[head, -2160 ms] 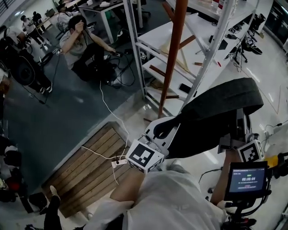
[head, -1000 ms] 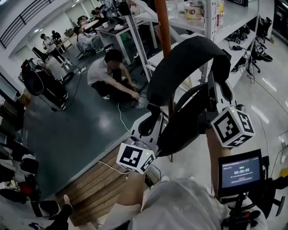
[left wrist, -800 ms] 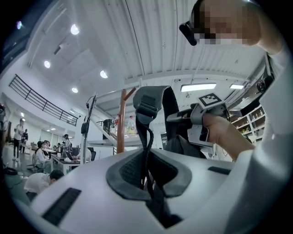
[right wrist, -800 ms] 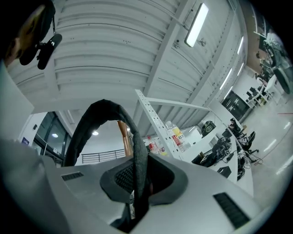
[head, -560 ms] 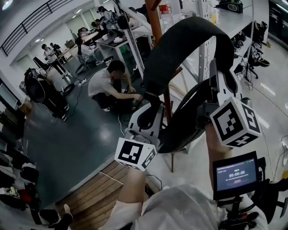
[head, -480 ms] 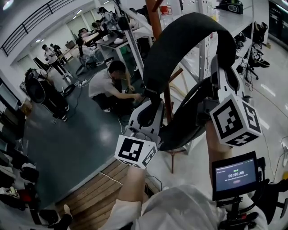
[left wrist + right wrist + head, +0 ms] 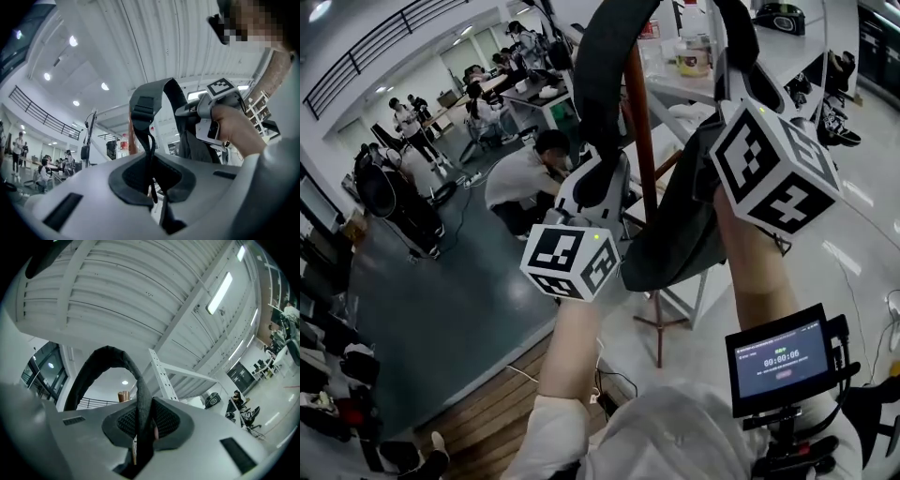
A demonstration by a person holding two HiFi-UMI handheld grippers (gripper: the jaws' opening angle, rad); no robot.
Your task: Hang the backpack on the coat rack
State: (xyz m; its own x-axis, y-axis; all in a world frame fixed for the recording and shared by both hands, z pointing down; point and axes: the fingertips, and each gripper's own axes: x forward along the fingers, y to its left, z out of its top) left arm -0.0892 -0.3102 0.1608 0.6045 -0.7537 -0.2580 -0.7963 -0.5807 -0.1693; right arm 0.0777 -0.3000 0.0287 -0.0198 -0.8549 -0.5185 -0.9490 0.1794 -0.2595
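In the head view the black backpack [image 7: 673,234] hangs by its shoulder strap [image 7: 598,66], raised in front of the red-brown coat rack pole [image 7: 641,141]. My left gripper [image 7: 603,150] is shut on the strap's left side, and its marker cube sits below. My right gripper [image 7: 731,42] is shut on the right side, high up. The left gripper view has the strap [image 7: 146,122] pinched in the left gripper [image 7: 152,180], with the right gripper [image 7: 216,101] and a hand beyond. The right gripper [image 7: 143,425] pinches the strap loop [image 7: 107,357], and the pole top [image 7: 124,396] shows behind. The strap's top is cut off by the frame.
White shelving and a work table [image 7: 675,89] stand right behind the rack. The rack's feet [image 7: 661,323] rest on pale floor. A person [image 7: 525,178] crouches left of the rack, with others farther back. A wooden pallet [image 7: 502,412] lies at lower left and a small screen [image 7: 778,358] at lower right.
Both grippers have risen with the strap still pinched. The backpack has come up along the pole, and the strap's arch has left the top of the head view.
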